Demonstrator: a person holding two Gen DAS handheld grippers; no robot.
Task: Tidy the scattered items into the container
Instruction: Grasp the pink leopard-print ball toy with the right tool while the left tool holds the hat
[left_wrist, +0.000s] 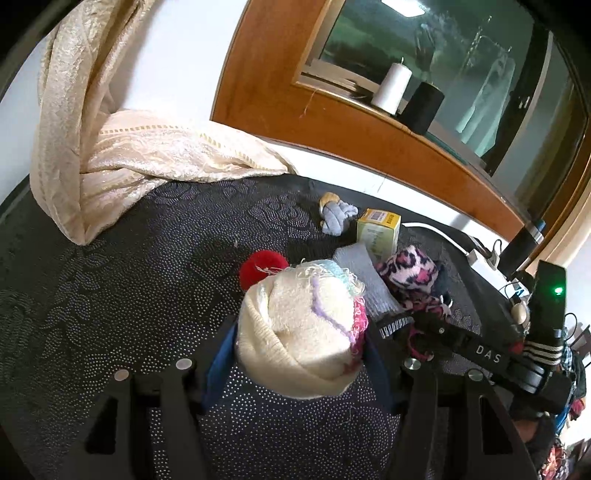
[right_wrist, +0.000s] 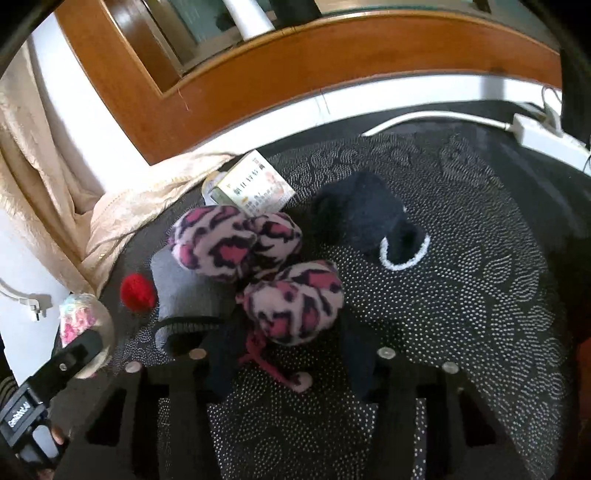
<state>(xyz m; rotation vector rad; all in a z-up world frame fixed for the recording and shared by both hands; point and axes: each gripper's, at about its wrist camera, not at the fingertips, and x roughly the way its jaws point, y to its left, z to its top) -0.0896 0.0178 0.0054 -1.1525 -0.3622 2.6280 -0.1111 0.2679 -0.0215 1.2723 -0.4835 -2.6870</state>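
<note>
My left gripper (left_wrist: 299, 354) is shut on a rolled cream knitted bundle (left_wrist: 295, 325) with pastel yarn ends, held above the dark patterned table (left_wrist: 129, 288). My right gripper (right_wrist: 291, 362) is closed around the lower lobe of a pink leopard-print fleece item (right_wrist: 299, 306). That item's pink cord (right_wrist: 273, 365) hangs between the fingers. Scattered nearby are a red pom-pom (right_wrist: 137, 291), a grey folded cloth (right_wrist: 181, 284), a small yellow box (left_wrist: 378, 230), a blue-grey sock bundle (left_wrist: 336, 216) and a black sock with a white rim (right_wrist: 369, 218). No container is in view.
A cream curtain (left_wrist: 122, 162) drapes onto the table's far left. A wooden window frame (left_wrist: 369, 129) runs behind, with white and black thread spools (left_wrist: 391, 88) on its sill. A white power strip (right_wrist: 546, 136) and cables lie at the far right.
</note>
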